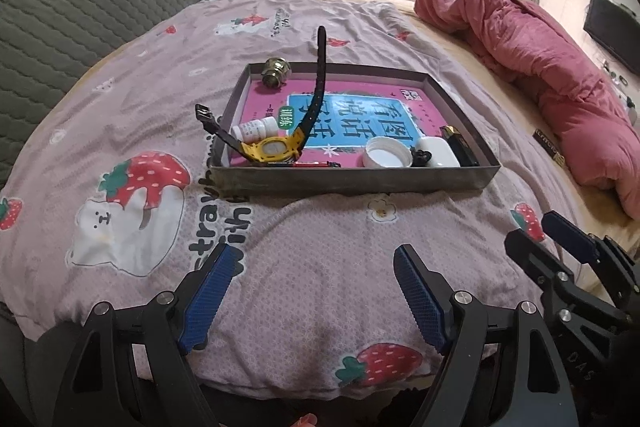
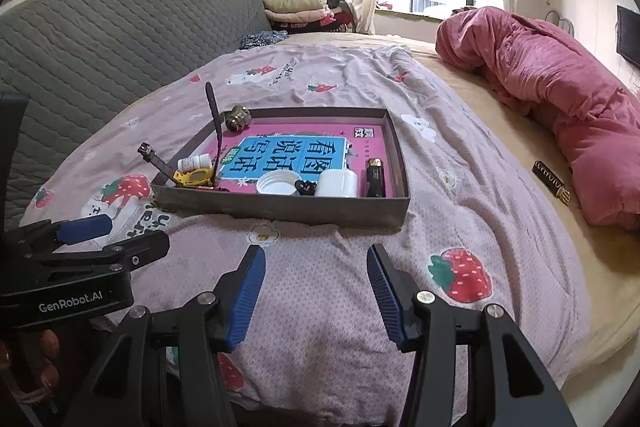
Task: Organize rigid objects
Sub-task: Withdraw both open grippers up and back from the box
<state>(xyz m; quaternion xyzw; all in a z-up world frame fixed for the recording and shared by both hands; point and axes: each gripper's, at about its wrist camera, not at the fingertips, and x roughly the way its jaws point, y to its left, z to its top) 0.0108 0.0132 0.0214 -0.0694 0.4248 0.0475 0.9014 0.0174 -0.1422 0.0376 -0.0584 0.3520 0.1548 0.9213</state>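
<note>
A shallow grey box lies on the bed, a pink and blue book flat on its floor. Inside it are a yellow watch with black straps sticking up over the left wall, a small white bottle, a brass knob, a white lid, a white case and a black lighter. My left gripper and right gripper hover open and empty over the sheet, short of the box's front wall.
A small black bar lies on the beige sheet right of the box, beside a bunched pink quilt. A grey quilted headboard rises at the left. Folded clothes are stacked by the window.
</note>
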